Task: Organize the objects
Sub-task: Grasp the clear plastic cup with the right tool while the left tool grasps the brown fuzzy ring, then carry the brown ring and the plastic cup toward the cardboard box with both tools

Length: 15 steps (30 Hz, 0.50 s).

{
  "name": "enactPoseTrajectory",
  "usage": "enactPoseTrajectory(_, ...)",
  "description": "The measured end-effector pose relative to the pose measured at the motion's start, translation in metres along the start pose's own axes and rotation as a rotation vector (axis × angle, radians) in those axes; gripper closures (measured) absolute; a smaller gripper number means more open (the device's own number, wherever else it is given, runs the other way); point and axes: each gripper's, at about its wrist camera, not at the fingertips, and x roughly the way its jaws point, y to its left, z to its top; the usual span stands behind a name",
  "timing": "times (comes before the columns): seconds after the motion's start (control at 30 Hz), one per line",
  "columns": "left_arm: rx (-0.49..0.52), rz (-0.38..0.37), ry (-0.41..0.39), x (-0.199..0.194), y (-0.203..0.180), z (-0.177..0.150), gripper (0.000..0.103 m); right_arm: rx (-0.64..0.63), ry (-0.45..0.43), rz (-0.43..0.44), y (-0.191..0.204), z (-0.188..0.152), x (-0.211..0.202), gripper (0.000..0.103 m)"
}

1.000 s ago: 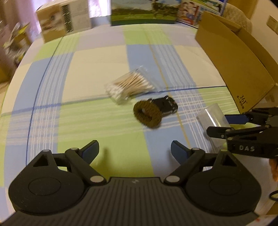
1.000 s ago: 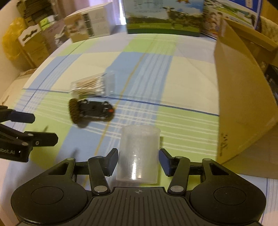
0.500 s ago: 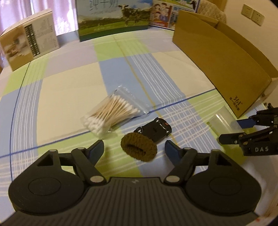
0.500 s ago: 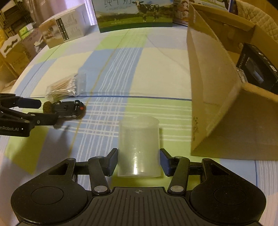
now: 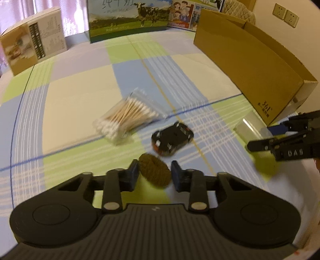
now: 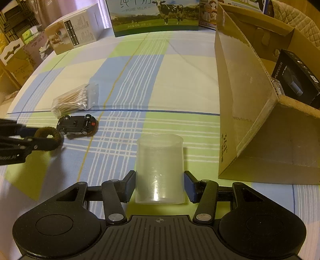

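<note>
A brown hair tie (image 5: 155,173) sits between the blue pads of my left gripper (image 5: 155,174), which is shut on it. In the right wrist view the same hair tie (image 6: 49,133) shows at the tips of my left gripper (image 6: 43,139). My right gripper (image 6: 160,186) is shut on a clear plastic cup (image 6: 160,164), held upright over the checked tablecloth. From the left wrist view that cup (image 5: 250,128) and my right gripper (image 5: 267,136) are at the right edge. A black toy car (image 5: 172,140) lies upside down just beyond the hair tie.
A bag of cotton swabs (image 5: 126,118) lies beyond the car. An open cardboard box (image 6: 240,100) stands at the right with a black carton (image 6: 296,80) inside. A milk carton box (image 5: 128,18) and a white box (image 5: 34,48) line the far edge.
My left gripper moved forward over the hair tie and its fingers went from wide apart to shut on it. My right gripper kept hold of the cup and shifted a little.
</note>
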Motion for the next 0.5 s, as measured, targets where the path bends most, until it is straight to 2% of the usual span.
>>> enactPoseTrajectory(0.17,-0.093,0.013,0.036,-0.010,0.004,-0.015,0.092,-0.029,0.006,0.019,0.006,-0.004,0.000,0.055)
enactPoseTrajectory(0.5,-0.191,0.023,0.096,-0.023,-0.008,-0.034,0.092,-0.077,0.025,0.072,0.020,-0.018,-0.007,0.055)
